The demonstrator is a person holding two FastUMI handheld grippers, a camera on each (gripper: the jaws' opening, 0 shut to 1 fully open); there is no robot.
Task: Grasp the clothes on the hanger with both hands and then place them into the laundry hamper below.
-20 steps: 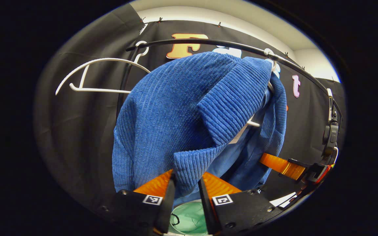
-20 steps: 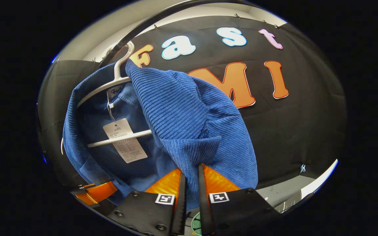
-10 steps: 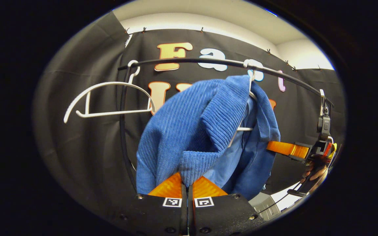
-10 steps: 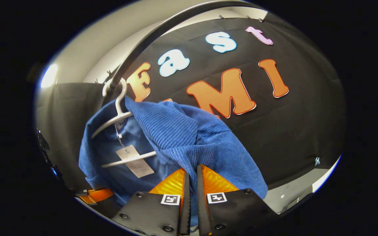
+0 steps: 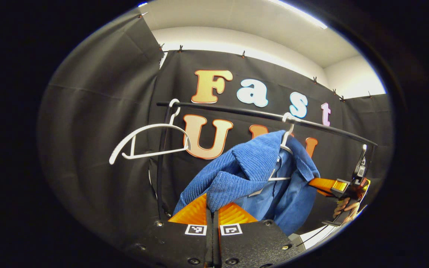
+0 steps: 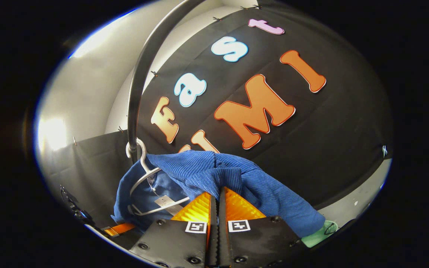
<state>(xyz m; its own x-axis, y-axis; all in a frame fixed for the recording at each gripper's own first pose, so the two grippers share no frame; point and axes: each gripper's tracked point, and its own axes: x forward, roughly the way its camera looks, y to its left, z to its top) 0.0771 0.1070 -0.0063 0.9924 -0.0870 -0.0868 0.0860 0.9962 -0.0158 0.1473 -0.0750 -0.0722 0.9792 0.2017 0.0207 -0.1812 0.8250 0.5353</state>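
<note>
Change: since a second ago both tools have drawn back from the rail, so the blue jacket looks smaller and stretched; the left tool, then parted around the cloth, is now pinched together.
Left tool [image 5: 213,219]: nearest in the left gripper view, fingers pressed tight on a fold of the blue jacket [image 5: 237,175].
Right tool [image 6: 218,219]: fingers likewise clamped on the jacket's other side [image 6: 214,175].
Blue jacket: below the rail [image 5: 259,115], pulled outward toward both tools, collar apparently still draped over its white hanger [image 5: 285,143].
Empty hanger [image 5: 147,143]: left of the jacket on the rail.
Hamper [image 6: 320,232]: a green edge low beneath the rail, beside the jacket's hem.
Progress: both grasps made; freeing the jacket from the hanger and lowering it into the hamper remain.
</note>
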